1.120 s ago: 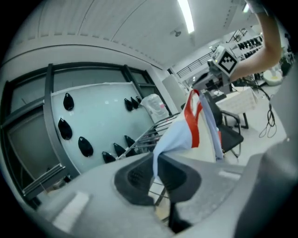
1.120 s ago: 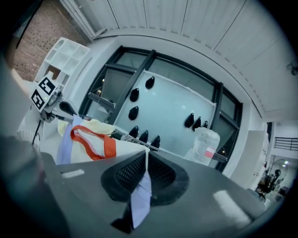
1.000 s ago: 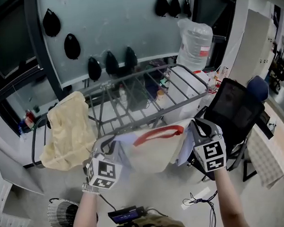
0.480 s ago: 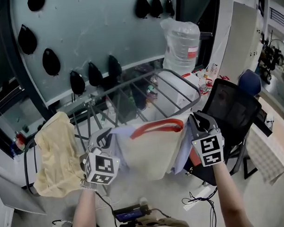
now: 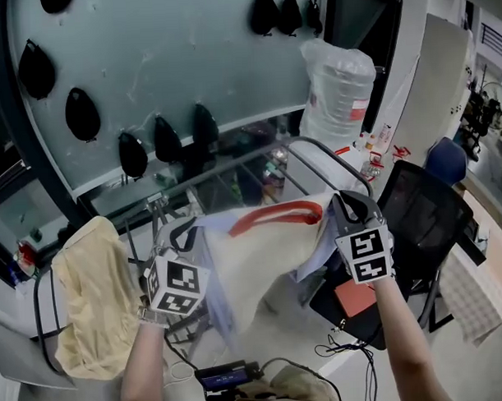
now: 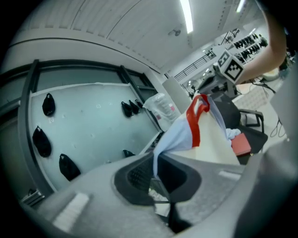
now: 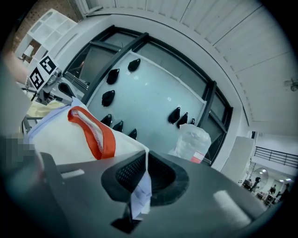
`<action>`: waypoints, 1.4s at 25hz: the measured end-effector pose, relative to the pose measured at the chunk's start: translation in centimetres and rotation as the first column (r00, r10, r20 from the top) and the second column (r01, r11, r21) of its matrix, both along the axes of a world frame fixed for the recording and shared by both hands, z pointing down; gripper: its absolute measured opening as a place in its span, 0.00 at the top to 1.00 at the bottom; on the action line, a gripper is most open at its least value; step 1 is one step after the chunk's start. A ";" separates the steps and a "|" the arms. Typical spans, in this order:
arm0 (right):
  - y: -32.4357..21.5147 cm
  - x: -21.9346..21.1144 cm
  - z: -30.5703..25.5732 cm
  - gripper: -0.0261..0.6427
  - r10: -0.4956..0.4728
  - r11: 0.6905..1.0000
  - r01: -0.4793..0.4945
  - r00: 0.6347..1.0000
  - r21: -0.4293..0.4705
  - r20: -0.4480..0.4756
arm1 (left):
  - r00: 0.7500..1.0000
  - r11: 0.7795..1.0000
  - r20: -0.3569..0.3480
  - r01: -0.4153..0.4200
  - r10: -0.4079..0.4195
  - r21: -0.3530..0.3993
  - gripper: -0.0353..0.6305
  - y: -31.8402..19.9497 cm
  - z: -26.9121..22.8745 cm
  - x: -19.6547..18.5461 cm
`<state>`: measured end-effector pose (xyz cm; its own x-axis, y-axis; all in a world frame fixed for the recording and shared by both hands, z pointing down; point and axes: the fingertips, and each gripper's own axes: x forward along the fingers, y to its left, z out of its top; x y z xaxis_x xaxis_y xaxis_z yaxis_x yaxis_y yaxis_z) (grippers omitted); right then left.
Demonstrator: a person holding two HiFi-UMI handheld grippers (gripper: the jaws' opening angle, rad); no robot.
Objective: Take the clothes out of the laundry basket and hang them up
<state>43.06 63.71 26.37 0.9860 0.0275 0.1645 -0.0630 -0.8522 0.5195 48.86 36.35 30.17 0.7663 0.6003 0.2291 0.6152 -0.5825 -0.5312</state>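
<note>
A cream garment (image 5: 266, 265) with pale blue sleeves and a red collar band (image 5: 276, 215) hangs stretched between my two grippers, in front of the grey drying rack (image 5: 319, 152). My left gripper (image 5: 183, 236) is shut on its left shoulder, where pale blue cloth (image 6: 174, 139) runs out of the closed jaws (image 6: 156, 163). On the other side, my right gripper (image 5: 351, 207) is shut on the right shoulder, and a cloth edge (image 7: 141, 193) is pinched between its pads (image 7: 145, 163). A yellow cloth (image 5: 90, 300) lies draped over the rack's left end. The laundry basket is out of view.
A large clear water bottle (image 5: 339, 85) stands behind the rack at the right. A black office chair (image 5: 424, 206) with a red item (image 5: 357, 297) on it is at the right. Black pods (image 5: 82, 115) hang on the glass wall. Cables (image 5: 347, 348) lie on the floor.
Both grippers have carried the garment a little higher and nearer the rack. Its lower part has swung to the left. The grips are unchanged.
</note>
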 end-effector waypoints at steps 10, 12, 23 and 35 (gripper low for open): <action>0.2 11.8 2.0 0.94 -0.081 0.997 0.080 0.995 0.019 0.059 | 0.993 0.994 0.047 0.111 -0.110 -0.008 0.94 -0.1 1.7 9.3; 0.5 14.6 2.4 0.94 -0.109 0.994 0.106 0.992 0.037 0.070 | 0.990 0.991 0.052 0.134 -0.134 0.009 0.94 0.0 1.9 11.4; -0.6 29.7 5.2 0.94 -0.287 0.958 0.285 0.948 0.038 0.138 | 0.940 0.943 0.083 0.331 -0.331 0.022 0.94 -1.5 3.6 22.8; -3.5 40.9 10.4 0.94 -0.399 0.917 0.390 0.889 0.086 0.225 | 0.872 0.881 0.125 0.466 -0.473 0.083 0.94 -4.2 7.4 32.5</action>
<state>83.93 60.23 36.78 0.8476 -0.3660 0.3842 -0.5130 -0.7503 0.4170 81.32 32.11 37.60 0.9138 0.1627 0.3723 0.3442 -0.7967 -0.4967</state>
